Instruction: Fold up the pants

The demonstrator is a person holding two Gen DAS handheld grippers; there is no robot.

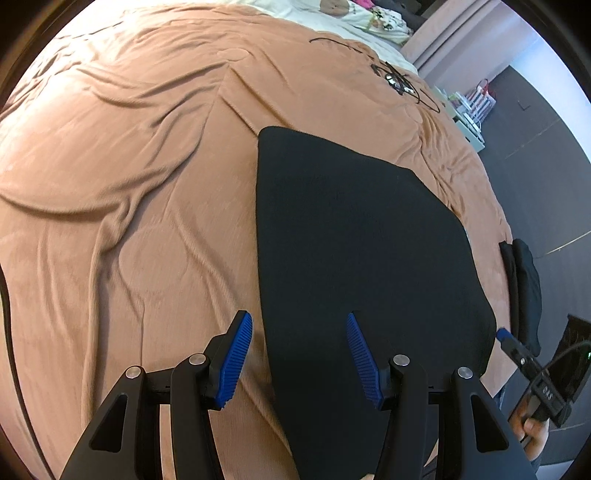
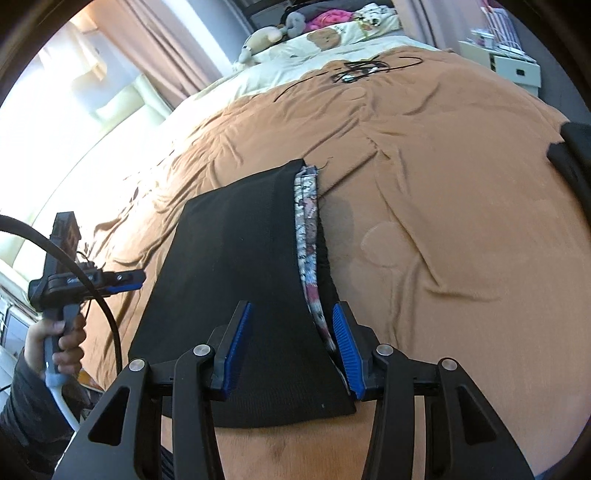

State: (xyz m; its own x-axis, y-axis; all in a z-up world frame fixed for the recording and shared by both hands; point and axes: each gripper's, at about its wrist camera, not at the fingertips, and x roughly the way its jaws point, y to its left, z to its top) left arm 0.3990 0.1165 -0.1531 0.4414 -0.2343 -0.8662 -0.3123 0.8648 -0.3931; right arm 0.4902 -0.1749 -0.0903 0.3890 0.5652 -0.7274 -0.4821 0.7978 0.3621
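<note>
a wide bed [image 2: 461, 206] filled the room, covered by a rumpled tan blanket [image 1: 122, 192] over a cream sheet [image 2: 236, 83]. a tangle of thin black cable [image 2: 364, 68] lay on the blanket near the head end. stuffed toys [image 2: 273, 35] and printed pillows [image 2: 373, 16] were heaped at the headboard. strong daylight came through a window [image 2: 74, 122] beside pinkish curtains [image 2: 166, 48], washing out that side. beyond the far edge lay a dark grey floor [image 1: 535, 122] with a small white shelf unit [image 2: 513, 68] holding clutter.
</note>
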